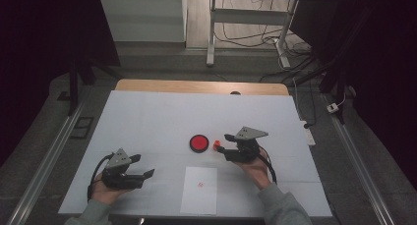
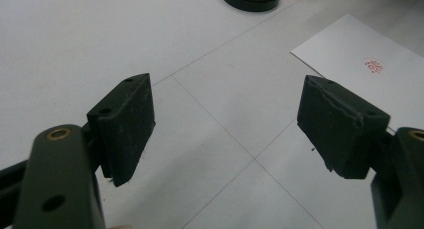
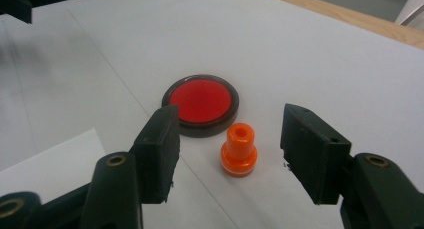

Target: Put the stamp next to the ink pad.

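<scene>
Orange stamp (image 3: 239, 150) stands upright mid-desk, just beside the red ink pad (image 3: 201, 104), between the spread jaws of the right gripper (image 3: 227, 156), untouched; left gripper (image 2: 225, 124) gapes empty near the desk's front-left corner.

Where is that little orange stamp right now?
The orange stamp stands upright on the table between the right gripper's open jaws, just beside the red ink pad.

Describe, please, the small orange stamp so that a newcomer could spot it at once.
Start at the white table and find the round red ink pad near its middle. Just beside the pad, between the open jaws of the right hand-held gripper, the stamp stands upright: small, orange, knob-shaped.
</scene>
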### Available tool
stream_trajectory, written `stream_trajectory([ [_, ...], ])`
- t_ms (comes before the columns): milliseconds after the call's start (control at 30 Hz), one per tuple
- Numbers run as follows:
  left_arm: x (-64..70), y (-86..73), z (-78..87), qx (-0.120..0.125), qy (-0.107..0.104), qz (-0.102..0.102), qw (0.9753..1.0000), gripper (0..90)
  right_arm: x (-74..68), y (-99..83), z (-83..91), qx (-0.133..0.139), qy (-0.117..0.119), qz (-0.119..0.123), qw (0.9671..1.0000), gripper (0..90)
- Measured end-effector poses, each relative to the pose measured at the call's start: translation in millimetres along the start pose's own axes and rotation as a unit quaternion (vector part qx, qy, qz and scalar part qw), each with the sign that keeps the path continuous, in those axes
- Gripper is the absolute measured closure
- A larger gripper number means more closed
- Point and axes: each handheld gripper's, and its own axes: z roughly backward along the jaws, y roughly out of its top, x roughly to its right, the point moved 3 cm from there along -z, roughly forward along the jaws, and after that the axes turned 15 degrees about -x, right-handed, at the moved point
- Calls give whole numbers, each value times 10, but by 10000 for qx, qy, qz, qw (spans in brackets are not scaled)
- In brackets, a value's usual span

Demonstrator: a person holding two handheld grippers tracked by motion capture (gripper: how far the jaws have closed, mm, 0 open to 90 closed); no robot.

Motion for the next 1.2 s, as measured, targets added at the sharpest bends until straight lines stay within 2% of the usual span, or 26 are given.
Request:
stream_trajectory([
  [333,2,12,-22,-22,-4,-16,10000,230,23,-152,193,-24,-127,61,9999,359],
  [533,11,11,-29,-36,-19,-38,10000,229,27,-255,328,17,-192,4,9998,358],
  [733,10,11,-34,-38,6,-26,10000,228,7,-371,490,45,-279,87,9996,353],
  [1200,18,14,-44,-51,41,-56,10000,228,82,-755,897,156,-536,-160,9983,353],
])
